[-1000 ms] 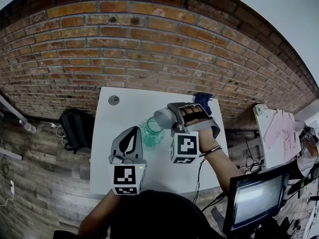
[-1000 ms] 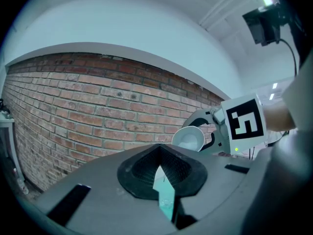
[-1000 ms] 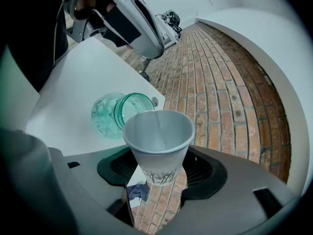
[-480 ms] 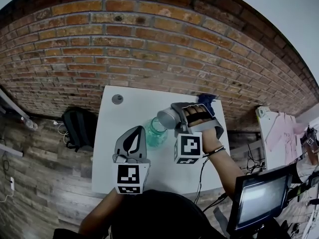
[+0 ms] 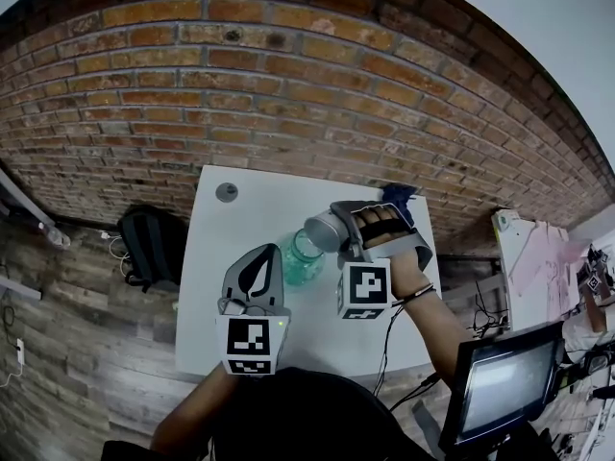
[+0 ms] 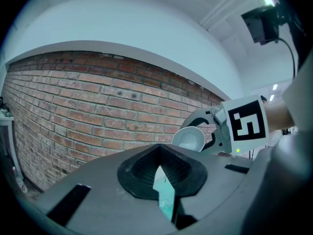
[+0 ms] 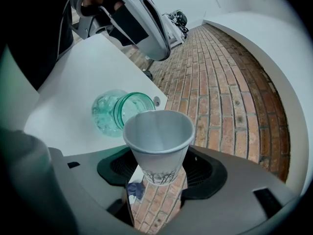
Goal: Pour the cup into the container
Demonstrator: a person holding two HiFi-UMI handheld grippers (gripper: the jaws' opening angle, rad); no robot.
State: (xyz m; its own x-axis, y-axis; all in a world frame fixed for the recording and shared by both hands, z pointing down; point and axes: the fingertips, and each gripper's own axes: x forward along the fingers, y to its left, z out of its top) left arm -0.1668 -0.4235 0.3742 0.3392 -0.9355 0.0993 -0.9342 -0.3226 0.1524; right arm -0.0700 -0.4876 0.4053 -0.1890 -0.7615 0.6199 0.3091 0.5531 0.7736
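Tipped on its side over the white table [image 5: 216,286]: a tapered white paper cup [image 7: 157,143] with rolled rim and dark leafy print near the base.
Pinched low down between the spread jaws of the right gripper [image 7: 155,179], mouth just beside the open green glass jar [image 7: 113,112]; left gripper [image 6: 159,182] with jaws pressed together.

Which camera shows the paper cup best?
The right gripper view: the paper cup sits large between its jaws, mouth facing the camera. The head view shows it small, tipped toward the jar; the left gripper view, small and distant.
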